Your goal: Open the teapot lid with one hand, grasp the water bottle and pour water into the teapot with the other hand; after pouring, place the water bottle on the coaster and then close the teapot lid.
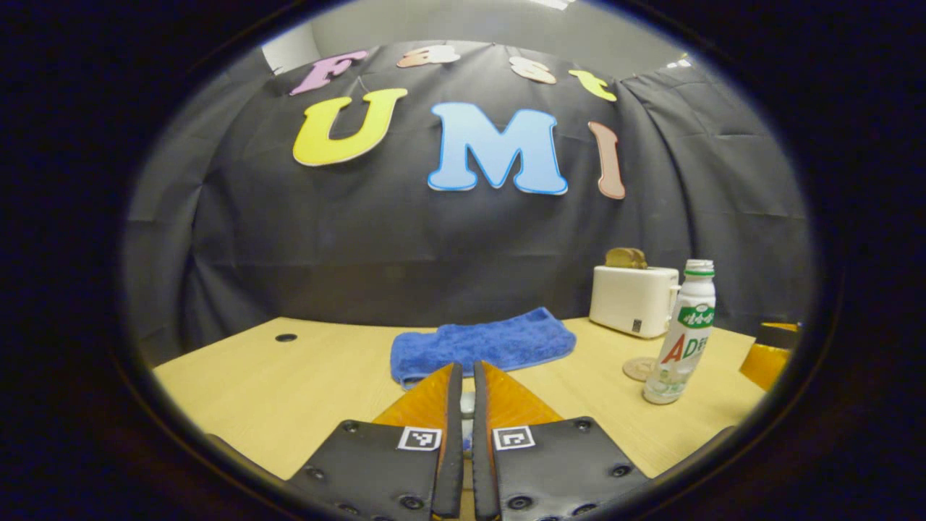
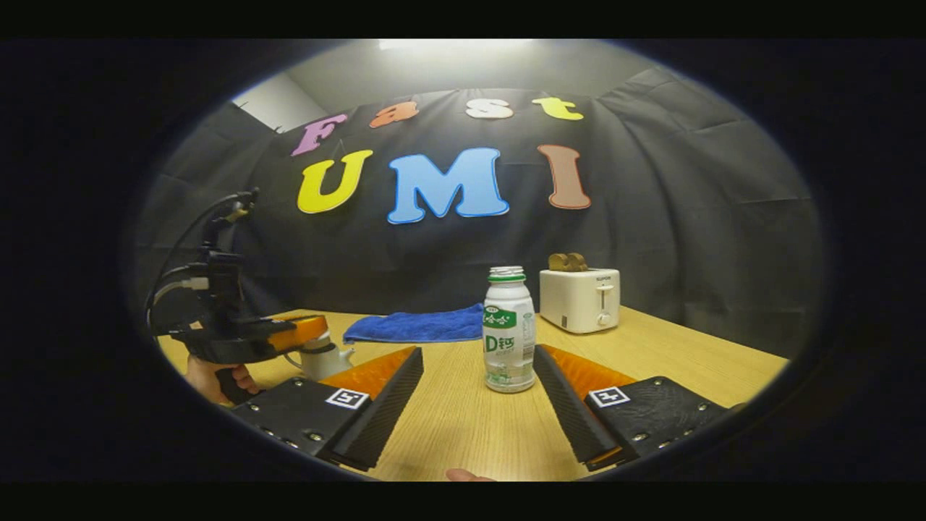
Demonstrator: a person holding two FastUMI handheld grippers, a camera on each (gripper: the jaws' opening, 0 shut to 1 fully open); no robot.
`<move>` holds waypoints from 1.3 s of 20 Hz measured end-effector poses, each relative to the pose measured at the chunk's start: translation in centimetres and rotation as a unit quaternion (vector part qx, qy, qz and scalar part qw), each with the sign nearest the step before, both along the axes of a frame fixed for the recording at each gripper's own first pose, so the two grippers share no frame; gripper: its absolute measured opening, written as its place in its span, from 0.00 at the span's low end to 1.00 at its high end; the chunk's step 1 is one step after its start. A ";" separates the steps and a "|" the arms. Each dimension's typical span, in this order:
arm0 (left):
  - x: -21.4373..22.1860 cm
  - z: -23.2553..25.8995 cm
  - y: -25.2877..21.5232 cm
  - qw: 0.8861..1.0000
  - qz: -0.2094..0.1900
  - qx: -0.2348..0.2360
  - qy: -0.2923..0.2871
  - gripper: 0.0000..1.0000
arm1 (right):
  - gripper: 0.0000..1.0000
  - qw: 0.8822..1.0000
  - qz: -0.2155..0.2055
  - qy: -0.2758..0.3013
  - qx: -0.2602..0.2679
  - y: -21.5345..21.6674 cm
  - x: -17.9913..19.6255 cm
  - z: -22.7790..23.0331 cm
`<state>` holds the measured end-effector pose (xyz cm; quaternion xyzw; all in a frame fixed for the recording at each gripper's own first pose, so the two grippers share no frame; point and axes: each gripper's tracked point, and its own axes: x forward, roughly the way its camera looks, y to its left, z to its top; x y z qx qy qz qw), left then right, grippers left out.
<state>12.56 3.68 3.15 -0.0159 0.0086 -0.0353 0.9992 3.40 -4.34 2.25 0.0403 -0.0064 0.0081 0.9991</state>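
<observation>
A white water bottle with a green band at its neck stands upright on the wooden table, cap off, just in front of the white toaster. It looks a light, smooth-sided plastic thing, slippery under a hard squeeze and easily tipped, so the straight body below the shoulder seems the safest place to take hold. The right gripper is spread wide, its fingers either side of the bottle's base and short of touching it. A round coaster lies between the toaster and the bottle, touching neither as far as can be judged. Far to the toaster's left, beyond a folded blue towel, a person's hand holds the left gripper over a small white teapot. Its fingers are nearly pressed together with something pale in the slit between them, perhaps the lid's knob; whether they grip it cannot be told.
</observation>
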 end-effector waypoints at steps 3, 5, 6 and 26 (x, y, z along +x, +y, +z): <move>-1.5 1.7 0.3 0.999 0.008 0.025 -0.033 0.16 | 0.95 1.000 -0.010 0.012 -0.008 -1.5 1.7 -0.4; -1.6 1.5 0.0 0.999 0.000 0.027 -0.034 0.16 | 0.95 0.999 -0.023 0.022 -0.027 -2.1 3.0 -0.8; -1.6 1.4 -0.1 0.999 -0.002 0.022 -0.035 0.12 | 0.95 0.999 -0.026 0.025 -0.031 -2.1 3.6 -0.9; -1.9 1.5 1.8 0.999 0.016 -0.002 -0.047 0.16 | 0.94 0.994 -0.079 0.067 -0.034 -3.9 12.7 -3.2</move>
